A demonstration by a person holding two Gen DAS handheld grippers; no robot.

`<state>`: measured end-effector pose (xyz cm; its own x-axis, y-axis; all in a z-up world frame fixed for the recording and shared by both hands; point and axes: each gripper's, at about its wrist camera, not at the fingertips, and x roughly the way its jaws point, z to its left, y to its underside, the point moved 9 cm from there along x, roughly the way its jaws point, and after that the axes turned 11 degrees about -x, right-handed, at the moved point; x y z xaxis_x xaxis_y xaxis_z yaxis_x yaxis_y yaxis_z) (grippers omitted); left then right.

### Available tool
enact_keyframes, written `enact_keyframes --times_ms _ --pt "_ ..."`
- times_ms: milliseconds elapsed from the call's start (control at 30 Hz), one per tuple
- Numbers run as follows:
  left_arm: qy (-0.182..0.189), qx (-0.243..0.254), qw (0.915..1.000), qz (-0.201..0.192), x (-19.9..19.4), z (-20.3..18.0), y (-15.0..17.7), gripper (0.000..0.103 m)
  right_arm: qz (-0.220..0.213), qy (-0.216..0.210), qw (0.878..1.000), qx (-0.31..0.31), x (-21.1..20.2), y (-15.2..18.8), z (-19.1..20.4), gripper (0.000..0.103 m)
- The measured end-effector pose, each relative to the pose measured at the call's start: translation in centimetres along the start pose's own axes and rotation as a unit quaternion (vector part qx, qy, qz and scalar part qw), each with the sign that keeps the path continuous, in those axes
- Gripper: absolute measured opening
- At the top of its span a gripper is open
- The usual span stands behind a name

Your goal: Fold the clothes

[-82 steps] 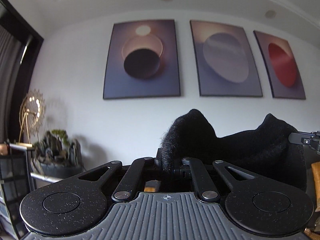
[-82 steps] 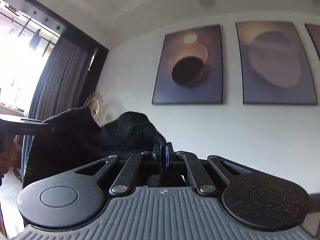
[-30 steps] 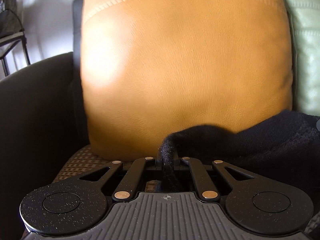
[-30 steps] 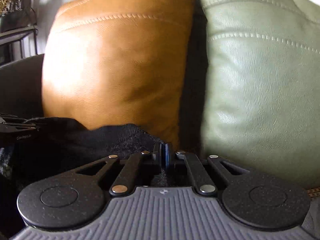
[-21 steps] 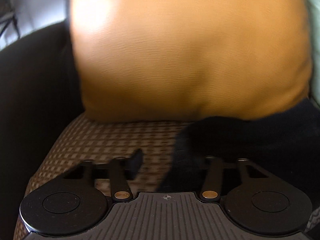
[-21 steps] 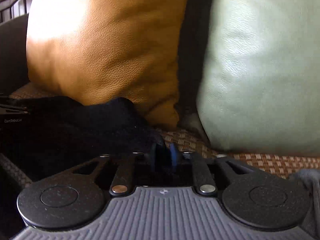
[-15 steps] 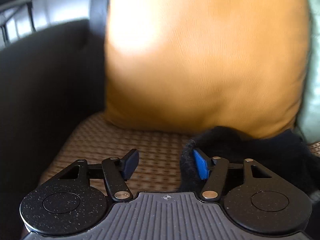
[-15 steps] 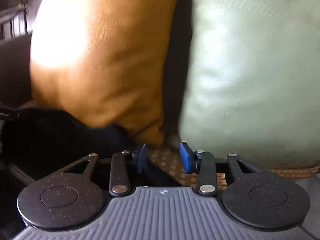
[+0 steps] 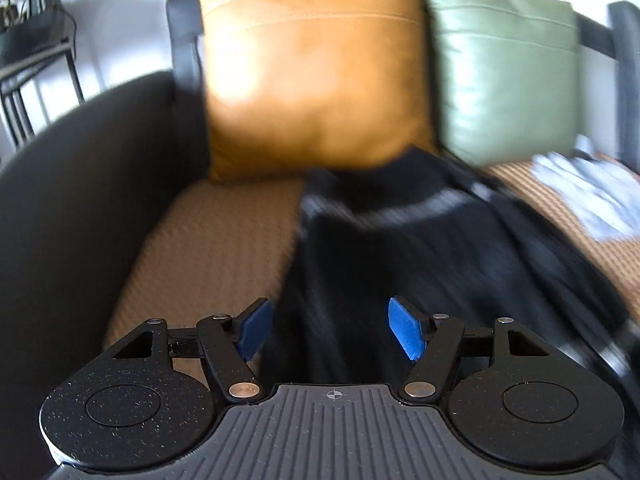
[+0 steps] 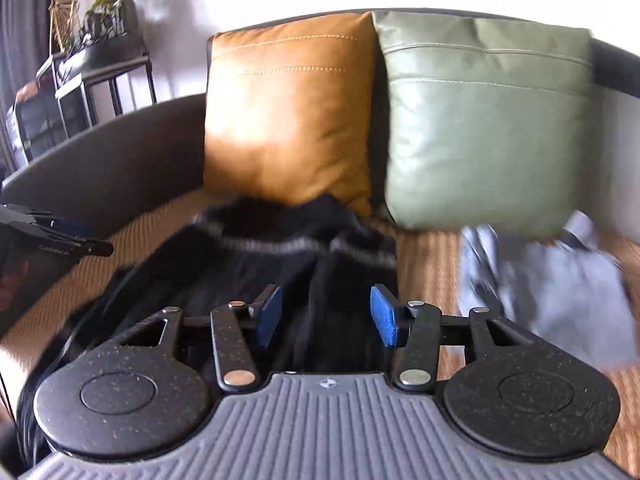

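Released, the black garment point(image 10: 280, 252) lies on the woven seat point(image 9: 208, 240); both hand-held grippers point(image 9: 331, 330) point(image 10: 326, 314) spread wide above it.

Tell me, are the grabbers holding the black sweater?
No. The left hand-held gripper and the right hand-held gripper are both open; the sweater lies loose on the sofa.

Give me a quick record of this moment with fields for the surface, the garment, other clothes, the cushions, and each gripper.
surface: woven brown sofa seat
garment: black sweater with a pale stripe, spread on the seat in front of the cushions
other clothes: grey garment to the right, blurred
cushions: orange cushion left, green cushion right, side by side against the sofa back
left gripper: open, holding nothing
right gripper: open, holding nothing
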<state>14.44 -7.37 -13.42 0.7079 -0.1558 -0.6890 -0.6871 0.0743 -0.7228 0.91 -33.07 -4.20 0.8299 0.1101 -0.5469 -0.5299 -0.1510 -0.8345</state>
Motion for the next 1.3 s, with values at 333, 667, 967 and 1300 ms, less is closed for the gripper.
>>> enact_keyframes --times_ms 333,667,967,1300 --pt "-0.010 -0.001 0.9995 0.031 -2.2 -2.7 7.1 0.081 0.062 -0.003 0.998 0.004 -5.0 10.2 4.4 0.054" --pt "-0.026 -0.009 0.9971 0.071 -1.4 -2.9 10.9 0.060 0.089 -0.021 0.996 -0.009 -4.0 12.5 7.1 0.057" --pt "-0.001 -0.115 0.9916 0.059 -4.1 3.1 6.6 0.009 0.093 -0.030 0.995 -0.006 -3.1 12.4 7.7 0.057" --pt "-0.236 -0.122 0.9621 -0.060 -7.6 18.1 -3.6 0.007 0.105 -0.032 0.994 -0.008 -2.5 13.1 8.1 0.057"
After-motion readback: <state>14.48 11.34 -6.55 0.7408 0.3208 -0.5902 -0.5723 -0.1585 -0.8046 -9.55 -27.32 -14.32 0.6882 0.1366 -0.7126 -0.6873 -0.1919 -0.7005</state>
